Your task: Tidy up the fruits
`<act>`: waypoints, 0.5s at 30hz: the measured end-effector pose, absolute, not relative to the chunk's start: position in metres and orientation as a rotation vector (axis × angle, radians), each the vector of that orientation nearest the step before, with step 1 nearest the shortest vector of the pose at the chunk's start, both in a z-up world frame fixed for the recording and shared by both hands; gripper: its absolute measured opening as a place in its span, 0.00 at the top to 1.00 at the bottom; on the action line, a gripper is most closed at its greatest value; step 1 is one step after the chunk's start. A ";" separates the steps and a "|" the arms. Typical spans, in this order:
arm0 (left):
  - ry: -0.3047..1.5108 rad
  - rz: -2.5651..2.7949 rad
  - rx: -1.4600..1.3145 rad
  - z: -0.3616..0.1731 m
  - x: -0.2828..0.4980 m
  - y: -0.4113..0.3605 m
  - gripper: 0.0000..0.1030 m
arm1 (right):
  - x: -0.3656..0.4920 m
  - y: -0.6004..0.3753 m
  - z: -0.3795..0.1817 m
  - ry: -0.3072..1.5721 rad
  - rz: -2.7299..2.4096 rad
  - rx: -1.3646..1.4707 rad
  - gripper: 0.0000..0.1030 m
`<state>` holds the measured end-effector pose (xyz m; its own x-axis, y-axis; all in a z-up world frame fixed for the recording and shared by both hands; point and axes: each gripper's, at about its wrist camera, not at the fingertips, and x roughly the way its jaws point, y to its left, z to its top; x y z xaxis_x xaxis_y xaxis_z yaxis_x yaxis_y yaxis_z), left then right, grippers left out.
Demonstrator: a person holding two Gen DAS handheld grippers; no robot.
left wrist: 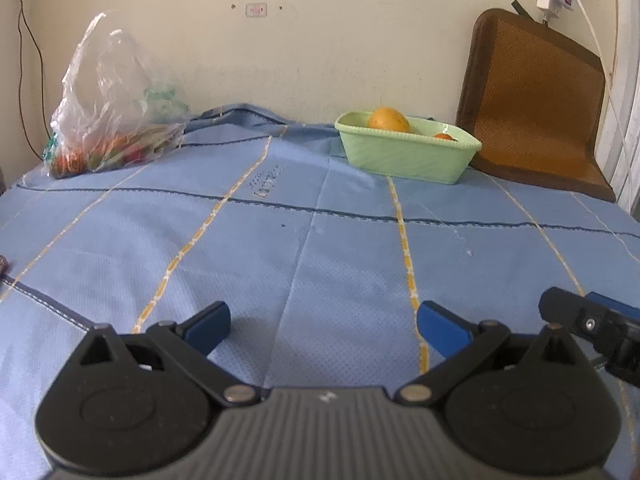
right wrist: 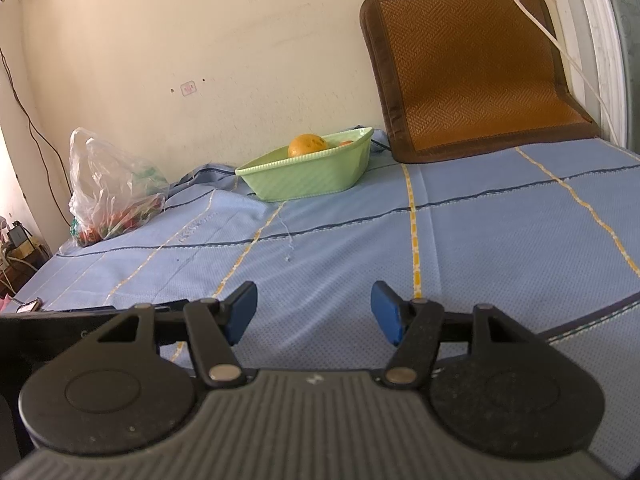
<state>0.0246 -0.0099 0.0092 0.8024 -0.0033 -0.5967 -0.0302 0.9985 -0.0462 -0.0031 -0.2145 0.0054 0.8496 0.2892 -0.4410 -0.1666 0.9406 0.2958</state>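
A light green basket stands at the far side of the blue cloth, near the wall. It holds a large yellow-orange fruit and a smaller orange one. The basket also shows in the right wrist view, with the large fruit inside. A clear plastic bag with red, orange and green items lies at the far left; it also shows in the right wrist view. My left gripper is open and empty, low over the cloth. My right gripper is open and empty.
A brown woven mat leans on the wall behind the basket at the right; it also shows in the right wrist view. The blue cloth has yellow and dark stripes. The right gripper's body shows at the left view's right edge. Cables hang on the wall.
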 end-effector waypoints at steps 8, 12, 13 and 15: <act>0.640 0.040 -0.048 0.010 0.025 -0.009 0.00 | -0.002 -0.215 0.006 0.509 0.242 0.253 0.36; 0.638 0.059 -0.022 0.011 0.025 -0.012 0.00 | -0.002 -0.214 0.006 0.510 0.240 0.257 0.36; 0.638 0.070 -0.010 0.011 0.025 -0.013 0.00 | -0.001 -0.214 0.006 0.510 0.238 0.259 0.36; 0.631 0.090 0.033 0.012 0.024 -0.018 0.00 | -0.001 -0.215 0.006 0.511 0.237 0.263 0.36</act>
